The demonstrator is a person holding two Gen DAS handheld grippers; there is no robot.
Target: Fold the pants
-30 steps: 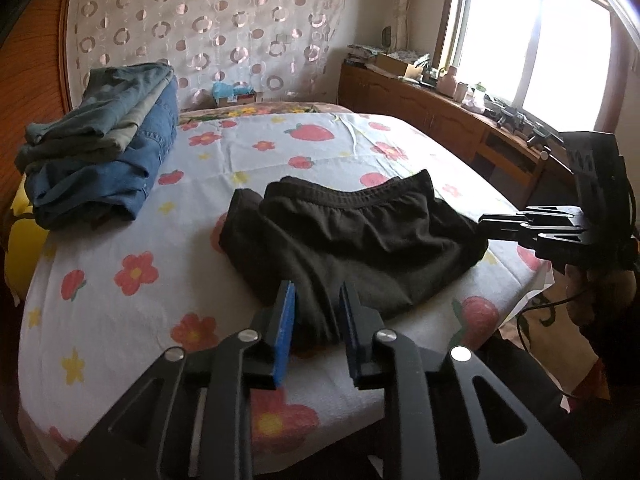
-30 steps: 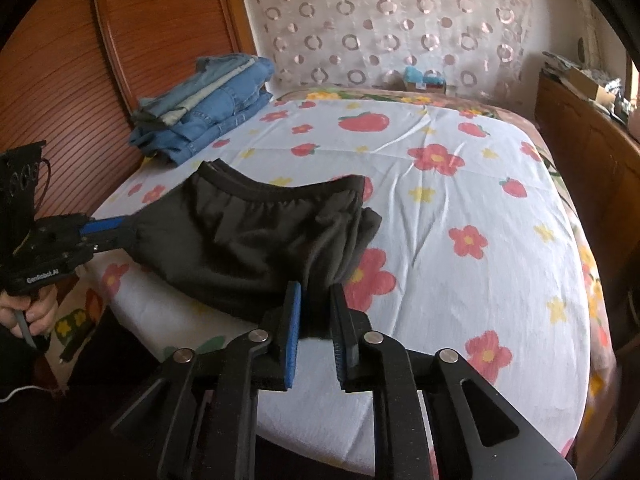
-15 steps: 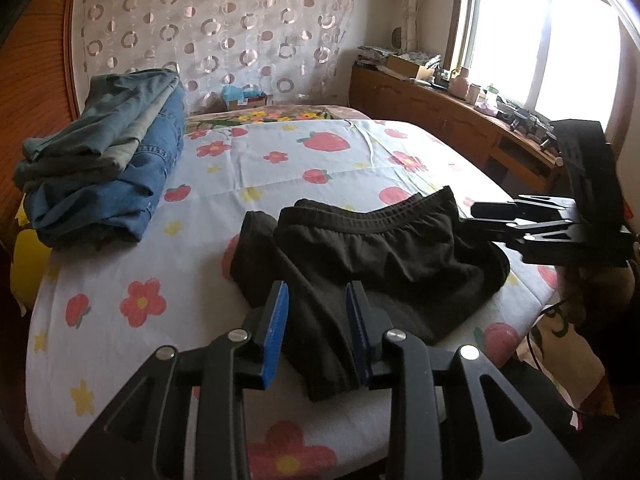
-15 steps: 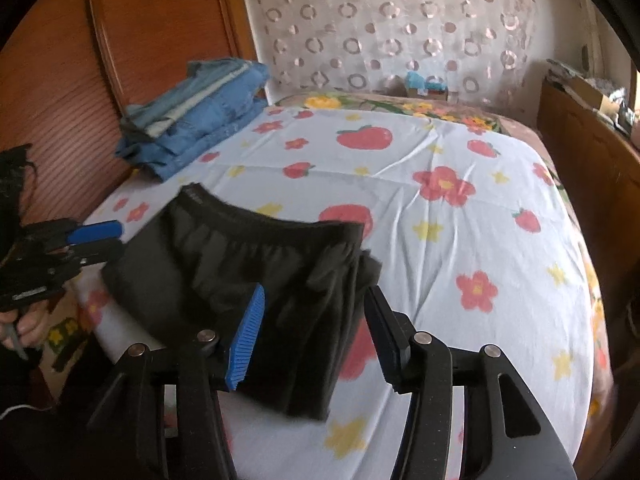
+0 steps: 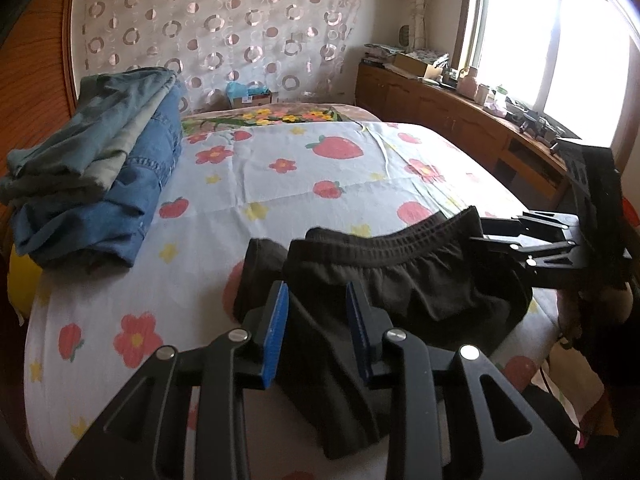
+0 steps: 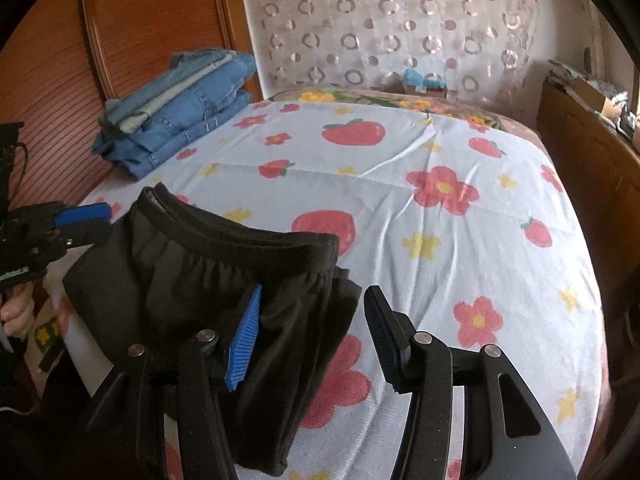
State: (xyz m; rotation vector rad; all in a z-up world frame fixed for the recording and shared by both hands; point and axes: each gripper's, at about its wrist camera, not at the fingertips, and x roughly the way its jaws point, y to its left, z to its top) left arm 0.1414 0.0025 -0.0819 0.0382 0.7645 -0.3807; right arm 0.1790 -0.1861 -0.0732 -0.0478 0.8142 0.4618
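Black pants (image 5: 392, 280) lie folded on the flowered bed sheet (image 5: 280, 168), waistband toward the far side. They also show in the right wrist view (image 6: 208, 280). My left gripper (image 5: 316, 324) is open above the pants' near left edge, holding nothing. My right gripper (image 6: 312, 328) is open wide over the pants' right edge, empty. In the left wrist view the right gripper (image 5: 516, 240) sits at the pants' right end. In the right wrist view the left gripper (image 6: 86, 222) sits at their left end.
A stack of folded jeans (image 5: 96, 176) lies at the bed's far left by the wooden headboard (image 6: 132, 28). A wooden cabinet (image 5: 448, 112) with clutter runs under the window at right. A small box (image 6: 424, 84) sits behind the bed.
Both grippers opened and let go of the pants, which now lie on the bed. Both have moved forward over the cloth; the right jaws opened wider.
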